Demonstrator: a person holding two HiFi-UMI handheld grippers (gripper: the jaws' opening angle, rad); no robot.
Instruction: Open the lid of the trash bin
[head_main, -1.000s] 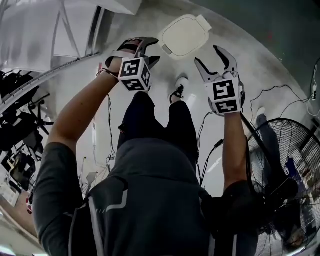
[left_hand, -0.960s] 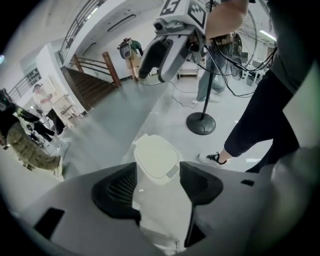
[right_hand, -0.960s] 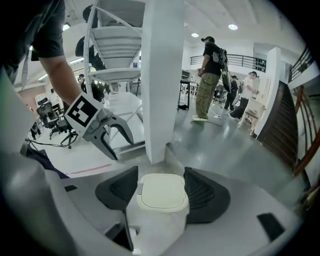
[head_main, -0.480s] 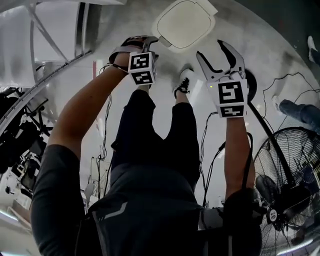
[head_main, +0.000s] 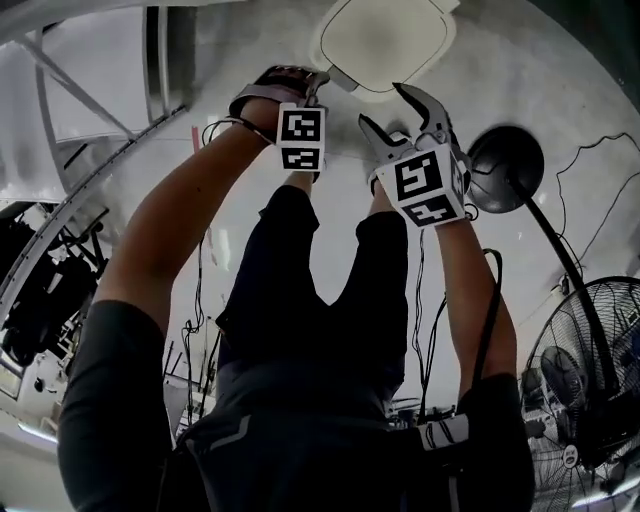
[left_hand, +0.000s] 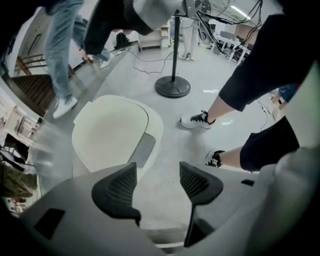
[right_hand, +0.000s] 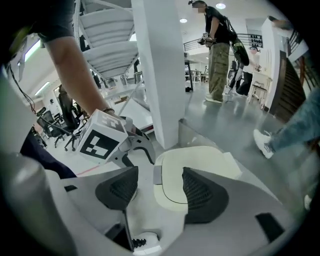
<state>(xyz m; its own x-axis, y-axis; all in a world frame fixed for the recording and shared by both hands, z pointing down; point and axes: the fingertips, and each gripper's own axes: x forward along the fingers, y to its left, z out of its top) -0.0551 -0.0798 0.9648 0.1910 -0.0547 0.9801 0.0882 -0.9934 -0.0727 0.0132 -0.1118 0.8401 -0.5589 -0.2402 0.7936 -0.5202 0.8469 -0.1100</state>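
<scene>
The bin (head_main: 385, 40) stands on the floor (head_main: 560, 90) with its cream lid (left_hand: 112, 132) down. Both grippers hang near its closer edge. The left gripper (left_hand: 157, 175) has its jaws apart over bare floor beside the lid, and the right gripper (right_hand: 160, 182) is likewise open, the lid's rim showing between its jaws.
</scene>
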